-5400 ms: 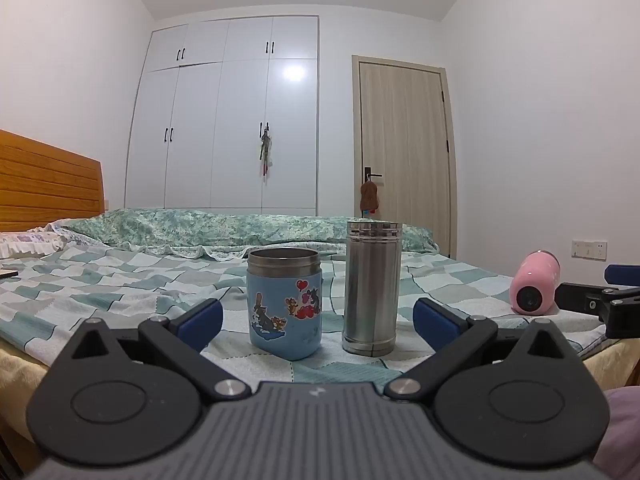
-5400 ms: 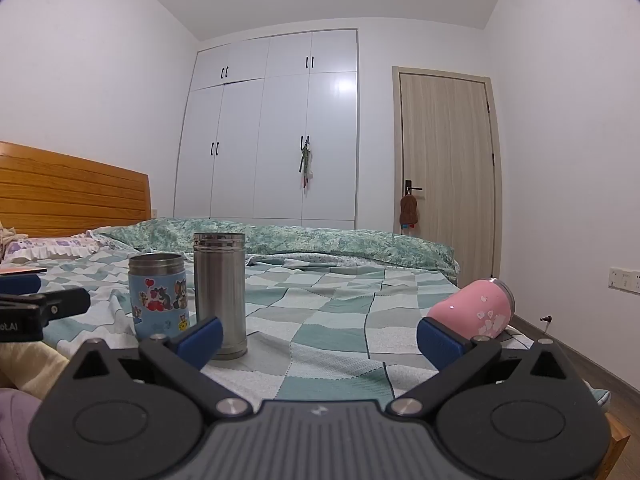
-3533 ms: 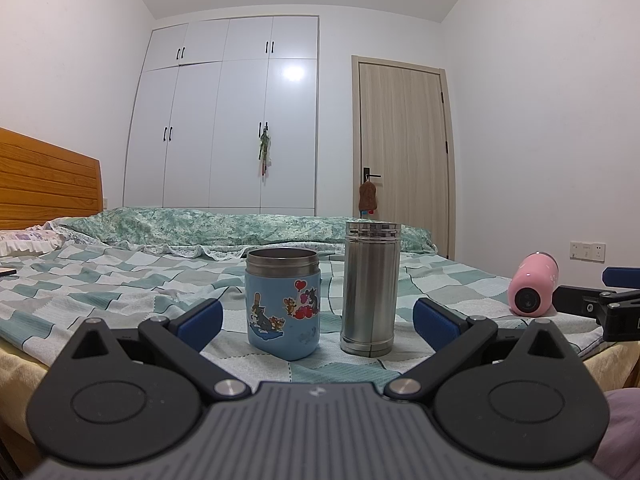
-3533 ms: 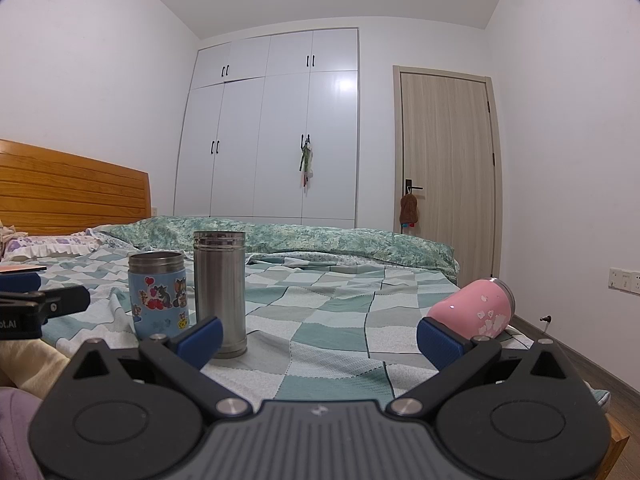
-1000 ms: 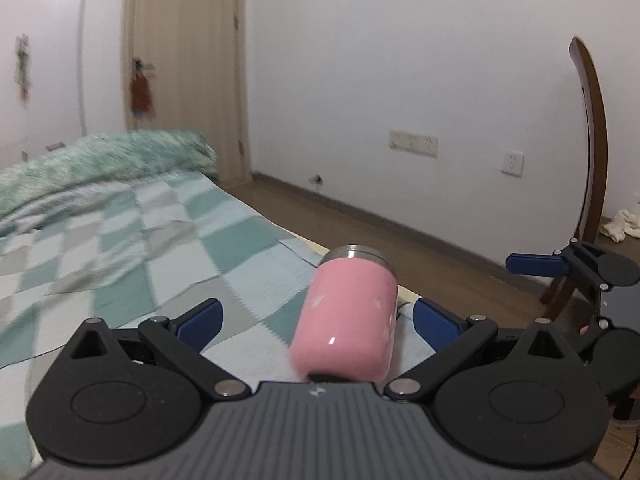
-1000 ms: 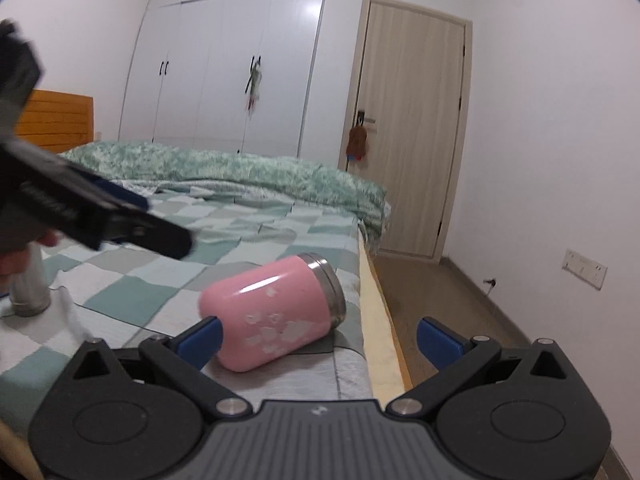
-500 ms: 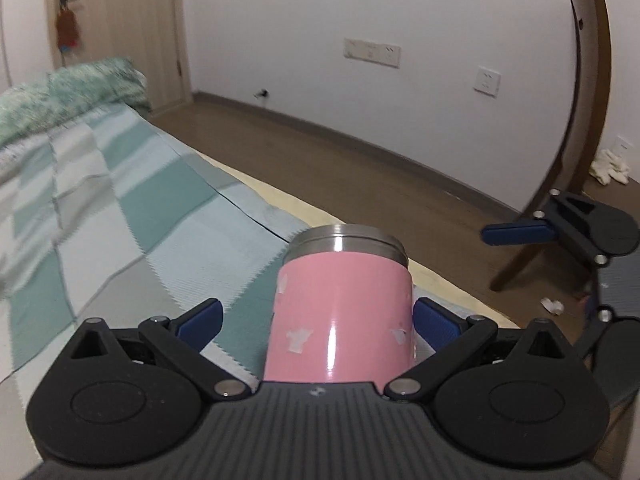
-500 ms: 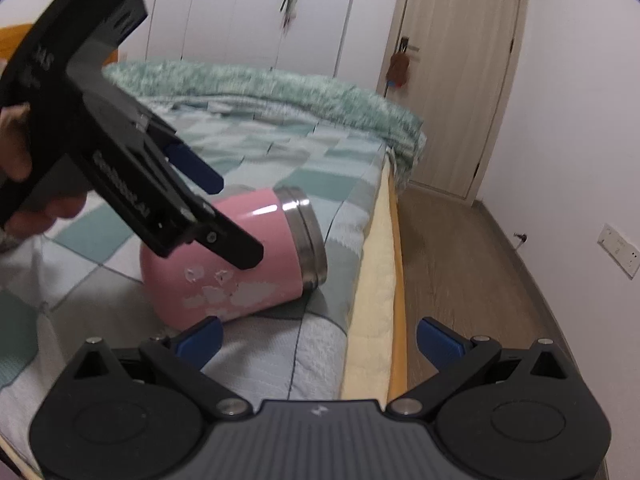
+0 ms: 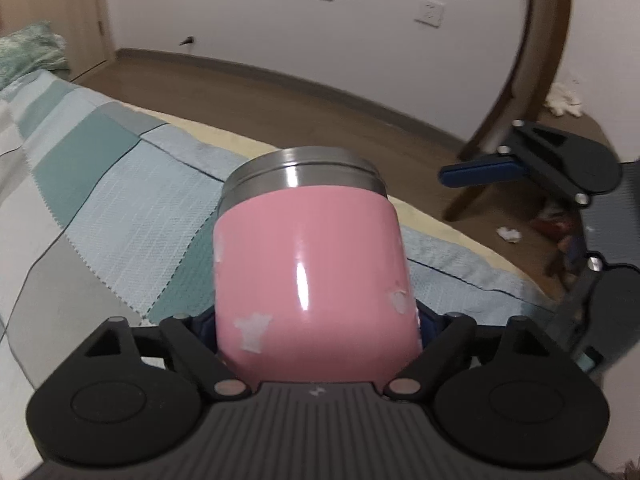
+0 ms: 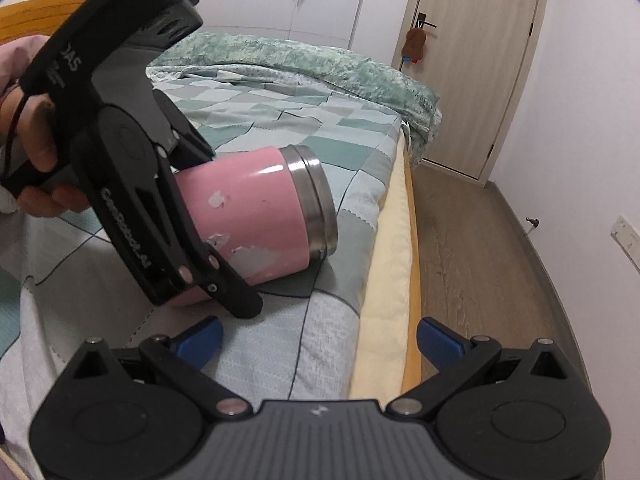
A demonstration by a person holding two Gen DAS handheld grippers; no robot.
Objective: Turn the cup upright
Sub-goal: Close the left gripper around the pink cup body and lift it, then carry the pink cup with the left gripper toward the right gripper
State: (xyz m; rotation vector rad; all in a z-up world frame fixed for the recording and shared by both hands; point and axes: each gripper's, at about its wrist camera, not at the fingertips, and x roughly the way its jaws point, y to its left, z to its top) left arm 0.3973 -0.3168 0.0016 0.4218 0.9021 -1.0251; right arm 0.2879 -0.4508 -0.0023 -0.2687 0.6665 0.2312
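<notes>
Clamping the base end of the pink cup, the left gripper has both fingers pressed against its sides. The cup lies on its side on the checked bedspread near the bed edge, steel rim pointing away. Just beside it, the right gripper hangs spread wide, holding nothing.

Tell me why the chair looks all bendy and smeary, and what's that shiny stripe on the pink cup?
Left wrist view: the fisheye lens curves the chair, and blur smears it; the stripe on the pink cup is glare. Right wrist view: sharper, with glare near the cup's steel rim.
</notes>
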